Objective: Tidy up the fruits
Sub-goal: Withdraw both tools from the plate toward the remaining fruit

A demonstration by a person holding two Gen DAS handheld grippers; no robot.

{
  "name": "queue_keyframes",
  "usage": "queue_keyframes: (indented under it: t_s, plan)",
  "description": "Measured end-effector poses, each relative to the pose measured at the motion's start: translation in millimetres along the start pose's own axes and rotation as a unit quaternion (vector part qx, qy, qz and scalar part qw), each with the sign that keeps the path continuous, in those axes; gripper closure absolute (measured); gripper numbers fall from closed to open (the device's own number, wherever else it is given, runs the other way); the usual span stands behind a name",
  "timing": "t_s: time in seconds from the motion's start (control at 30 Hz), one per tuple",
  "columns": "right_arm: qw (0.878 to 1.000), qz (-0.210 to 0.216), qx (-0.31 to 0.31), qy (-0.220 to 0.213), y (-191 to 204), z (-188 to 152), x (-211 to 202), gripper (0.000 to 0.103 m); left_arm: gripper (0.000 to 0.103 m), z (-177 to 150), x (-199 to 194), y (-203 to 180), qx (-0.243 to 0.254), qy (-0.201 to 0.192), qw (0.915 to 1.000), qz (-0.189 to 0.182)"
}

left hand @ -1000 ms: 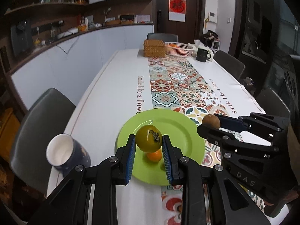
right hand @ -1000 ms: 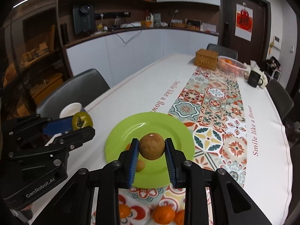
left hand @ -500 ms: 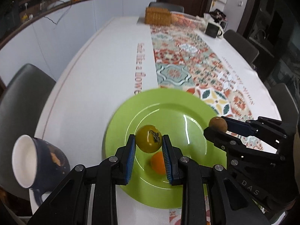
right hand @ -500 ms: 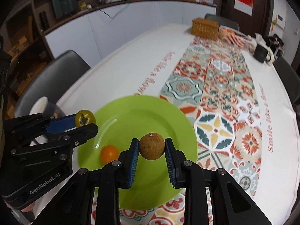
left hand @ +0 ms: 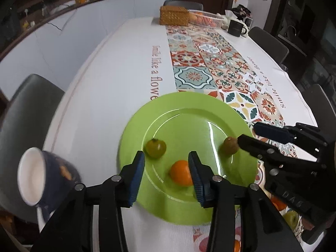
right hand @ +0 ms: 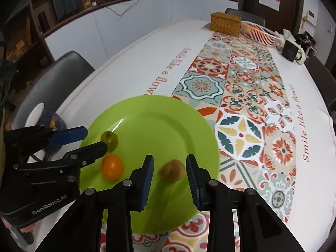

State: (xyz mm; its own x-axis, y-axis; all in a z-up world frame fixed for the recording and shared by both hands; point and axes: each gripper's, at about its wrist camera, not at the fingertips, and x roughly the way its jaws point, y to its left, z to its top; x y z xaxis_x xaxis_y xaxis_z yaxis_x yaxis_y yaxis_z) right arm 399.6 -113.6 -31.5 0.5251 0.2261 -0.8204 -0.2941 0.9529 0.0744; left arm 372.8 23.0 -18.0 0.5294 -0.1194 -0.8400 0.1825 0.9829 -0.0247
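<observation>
A green plate point(left hand: 189, 105) point(right hand: 147, 109) lies on the patterned runner. On it rest a yellow-green fruit point(left hand: 155, 148) point(right hand: 109, 140), an orange point(left hand: 181, 173) point(right hand: 112, 167) and a brown fruit point(left hand: 230, 145) point(right hand: 172, 170). My left gripper point(left hand: 166, 155) point(right hand: 94, 139) hovers low over the plate, jaws opening; the yellow-green fruit lies free just past its left fingertip and the orange beside its right finger. My right gripper point(right hand: 169, 158) point(left hand: 248, 133) is opening too; the brown fruit lies on the plate between its pads, with gaps on both sides.
A dark blue mug point(left hand: 42, 174) stands left of the plate near the table edge, with a grey chair point(left hand: 27, 109) behind it. More fruit point(left hand: 290, 218) lies at the near right. A wicker box point(left hand: 173, 15), white basket point(left hand: 204, 17) and black mug point(left hand: 236, 28) stand at the far end.
Both grippers sank toward the plate, then spread their jaws. The yellow-green fruit left the left gripper and the brown fruit left the right one; both now lie on the plate.
</observation>
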Motion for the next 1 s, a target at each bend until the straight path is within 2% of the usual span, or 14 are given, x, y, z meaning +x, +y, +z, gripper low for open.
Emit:
queue_keyframes:
  t_s: [0.17, 0.33, 0.43, 0.63, 0.7, 0.8, 0.93, 1.0]
  plan:
    - [0.999, 0.0, -0.001, -0.037, 1.4, -13.5, -33.1, 0.063, 0.053, -12.2, -33.9, -8.2, 0.003, -0.029, 0.9995, 0.011]
    - [0.998, 0.004, -0.01, -0.069, 8.4, -30.9, -70.3, 0.063, 0.047, -30.3, -68.1, -19.6, 0.011, -0.06, 0.9976, 0.032]
    - [0.996, 0.001, -0.019, -0.091, 13.3, -40.5, -90.6, 0.056, 0.046, -44.0, -90.3, -23.5, 0.01, -0.081, 0.9956, 0.046]
    - [0.991, -0.001, -0.032, -0.129, 26.4, -67.8, -129.8, 0.056, 0.038, -73.4, -132.0, -26.3, -0.009, -0.124, 0.9903, 0.06]
    - [0.99, 0.002, -0.026, -0.139, 28.6, -78.3, -139.9, 0.056, 0.034, -83.4, -142.1, -28.2, -0.015, -0.133, 0.9891, 0.062]
    - [0.989, 0.006, -0.018, -0.149, 32.0, -93.1, -151.2, 0.047, 0.03, -100.2, -157.0, -30.1, -0.025, -0.142, 0.9879, 0.057]
    - [0.987, 0.005, -0.017, -0.159, 38.6, -114.4, -163.9, 0.047, 0.023, -122.5, -174.8, -31.1, -0.039, -0.158, 0.9851, 0.057]
    - [0.986, 0.005, -0.014, -0.164, 40.6, -123.5, -169.5, 0.04, 0.022, -133.3, -182.9, -30.4, -0.045, -0.162, 0.9842, 0.056]
